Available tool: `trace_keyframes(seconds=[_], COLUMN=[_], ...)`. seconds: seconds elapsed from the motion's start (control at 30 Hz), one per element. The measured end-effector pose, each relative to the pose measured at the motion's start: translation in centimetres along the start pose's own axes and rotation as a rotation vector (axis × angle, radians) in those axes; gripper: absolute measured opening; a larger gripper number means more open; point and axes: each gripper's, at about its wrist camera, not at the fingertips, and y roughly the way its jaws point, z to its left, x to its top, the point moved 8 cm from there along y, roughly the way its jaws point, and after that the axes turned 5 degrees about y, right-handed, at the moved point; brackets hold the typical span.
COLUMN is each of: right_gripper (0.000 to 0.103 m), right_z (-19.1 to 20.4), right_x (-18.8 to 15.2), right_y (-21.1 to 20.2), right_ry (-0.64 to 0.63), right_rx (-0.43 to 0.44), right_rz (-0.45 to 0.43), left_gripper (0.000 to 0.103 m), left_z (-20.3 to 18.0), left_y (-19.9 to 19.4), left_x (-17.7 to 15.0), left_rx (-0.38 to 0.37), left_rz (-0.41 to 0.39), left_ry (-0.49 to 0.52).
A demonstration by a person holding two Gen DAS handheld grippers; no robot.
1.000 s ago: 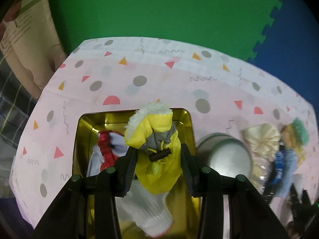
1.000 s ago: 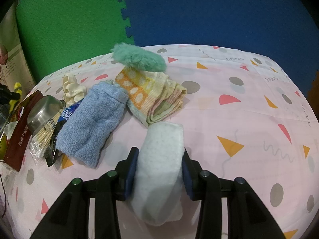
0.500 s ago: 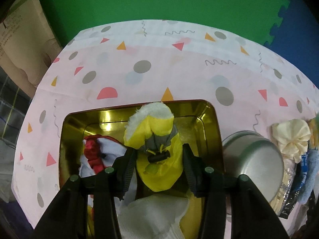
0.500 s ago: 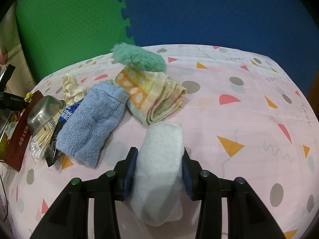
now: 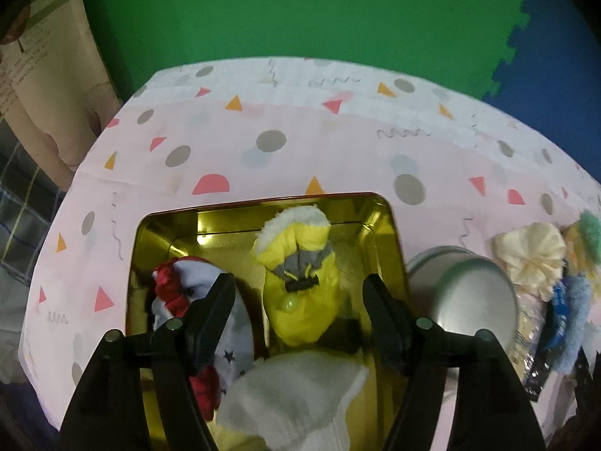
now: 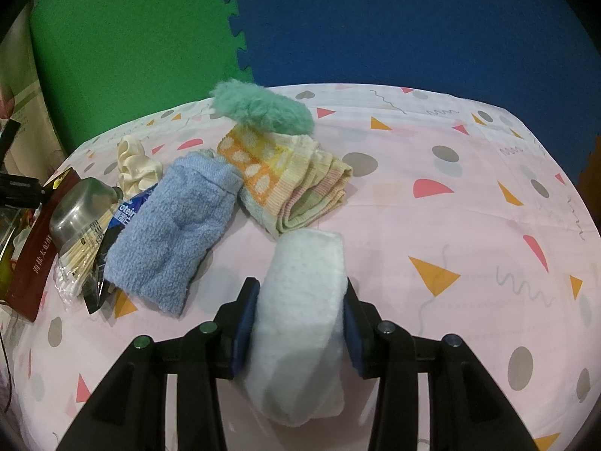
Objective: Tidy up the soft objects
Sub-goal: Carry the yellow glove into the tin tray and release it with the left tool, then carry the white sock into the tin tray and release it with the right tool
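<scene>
My left claw [image 5: 298, 297] hangs spread wide over the gold tin [image 5: 379, 221], gripping nothing; the yellow pouch [image 5: 300, 300] lies loose between its fingers, long axis running six to twelve o'clock, with a red-and-white starred cloth [image 5: 203, 300] at nine o'clock and a white sock [image 5: 296, 394] at six, all inside the tin. My right claw [image 6: 300, 323] is clamped on a white sponge-like pad [image 6: 304, 319] above the tablecloth [image 6: 450, 225]. Its next home, I judge, is that tin, far out at nine o'clock past the blue towel [image 6: 172, 229], striped cloth [image 6: 296, 184] and steel cup [image 6: 80, 203], so my right arm must carry it leftward.
</scene>
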Motion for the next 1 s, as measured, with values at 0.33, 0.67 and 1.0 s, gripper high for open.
trace_keyframes(seconds=[0.33, 0.67, 1.0], right_gripper=[0.042, 0.043, 0.042], right_z=[0.3, 0.8, 1.0], right_x=[-0.1, -0.2, 0.0], right_y=[-0.1, 0.0, 0.0], right_ry=[-0.026, -0.06, -0.069], right_rx=[-0.029, -0.07, -0.086], right_rz=[0.003, 0.006, 0.011], left_gripper=[0.07, 0.075, 0.079], left_z=[-1.4, 1.4, 4.5], left_y=[-5.8, -8.2, -7.7], left_x=[-3.4, -7.9, -10.5], left_rx=[0.048, 0.134, 0.16], left_rz=[-0.12, -0.193, -0.208], left_ry=[0.056, 0.018, -0.087])
